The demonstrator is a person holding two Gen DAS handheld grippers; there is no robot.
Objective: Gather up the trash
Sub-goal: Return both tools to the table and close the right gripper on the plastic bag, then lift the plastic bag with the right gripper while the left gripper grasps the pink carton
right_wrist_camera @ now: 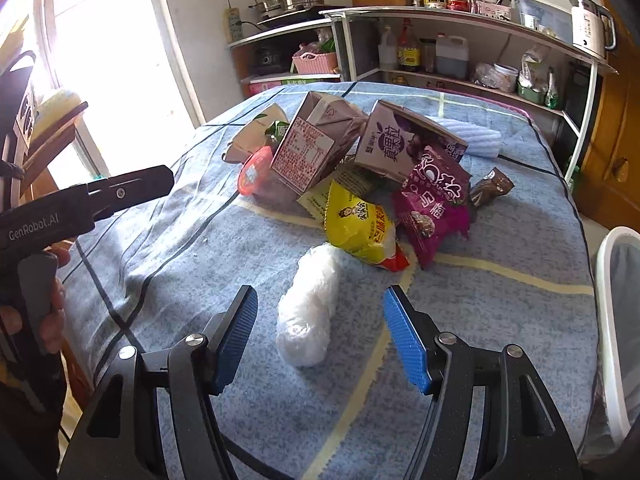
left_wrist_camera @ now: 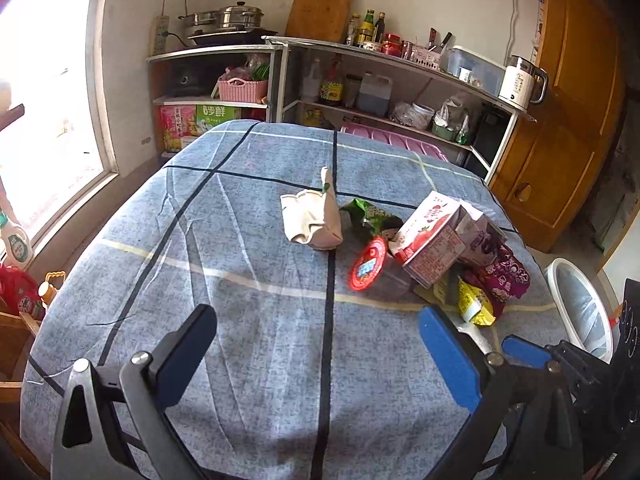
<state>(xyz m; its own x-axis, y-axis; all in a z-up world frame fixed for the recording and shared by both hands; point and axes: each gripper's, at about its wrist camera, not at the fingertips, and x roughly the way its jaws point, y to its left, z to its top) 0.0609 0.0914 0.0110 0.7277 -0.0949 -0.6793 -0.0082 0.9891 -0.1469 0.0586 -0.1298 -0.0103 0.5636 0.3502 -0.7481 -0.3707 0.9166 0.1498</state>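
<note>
Trash lies in a loose heap on the blue checked cloth of the desk [right_wrist_camera: 520,248], ahead of both grippers. The right gripper [right_wrist_camera: 320,334] stands wide apart and holds nothing; a crumpled white plastic wad [right_wrist_camera: 306,308] lies on the cloth between its blue pads [right_wrist_camera: 406,340], touching neither. Just beyond the wad sits a yellow snack bag [right_wrist_camera: 360,228], and to its right a magenta snack bag [right_wrist_camera: 436,204]. Behind these lean a pink milk carton [right_wrist_camera: 308,148] and a purple drink carton [right_wrist_camera: 396,140], with a red-lidded cup [right_wrist_camera: 254,172] on its side to the left and a small brown wrapper [right_wrist_camera: 490,188] off to the right. A white waste bin [right_wrist_camera: 616,320] stands past the desk edge at the far right.

The left gripper [left_wrist_camera: 320,360] is also spread wide and empty, hovering over bare cloth. The heap lies ahead and to its right; a crumpled beige paper cup [left_wrist_camera: 314,216] and a green wrapper [left_wrist_camera: 370,216] lie nearest its centre line, well apart from the fingers.
</note>
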